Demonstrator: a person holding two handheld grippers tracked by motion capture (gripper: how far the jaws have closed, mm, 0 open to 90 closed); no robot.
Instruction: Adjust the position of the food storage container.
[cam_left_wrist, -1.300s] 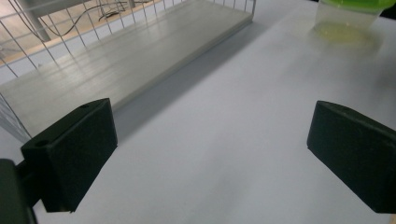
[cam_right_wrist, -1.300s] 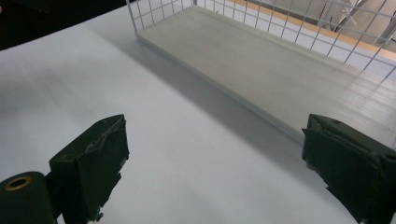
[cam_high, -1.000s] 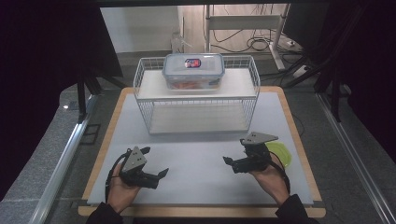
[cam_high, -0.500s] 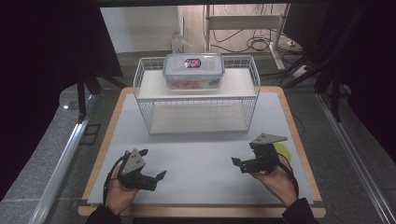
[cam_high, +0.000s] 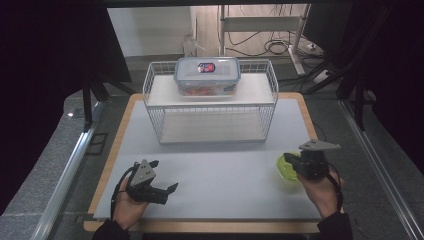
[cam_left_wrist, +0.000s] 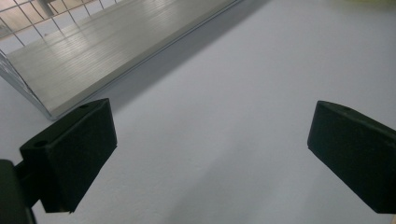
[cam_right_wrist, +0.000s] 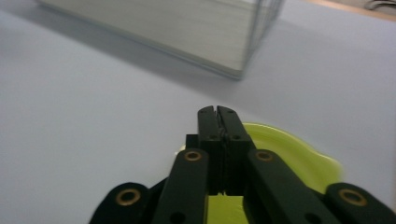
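A clear lidded food box (cam_high: 206, 75) with red contents stands on the top shelf of a white wire rack (cam_high: 210, 107). My left gripper (cam_high: 164, 176) (cam_left_wrist: 215, 154) rests low at the near left of the table, jaws wide open with nothing between them. In the left gripper view the rack's lower shelf (cam_left_wrist: 107, 51) lies ahead. My right gripper (cam_high: 288, 158) (cam_right_wrist: 217, 113) is at the near right, its jaws pressed together. It hovers just over a small yellow-green dish (cam_high: 286, 172) (cam_right_wrist: 294, 151), which its body partly hides.
The grey table mat (cam_high: 220, 165) has a wooden rim (cam_high: 120, 135). A metal rail (cam_high: 65, 170) runs along the left side. Cables and a stand are on the floor behind the rack. The rack's corner (cam_right_wrist: 243, 70) is close ahead of the right gripper.
My right gripper has moved right and a little toward the table's edge, now over the yellow-green dish. The left gripper has barely shifted and stays open.
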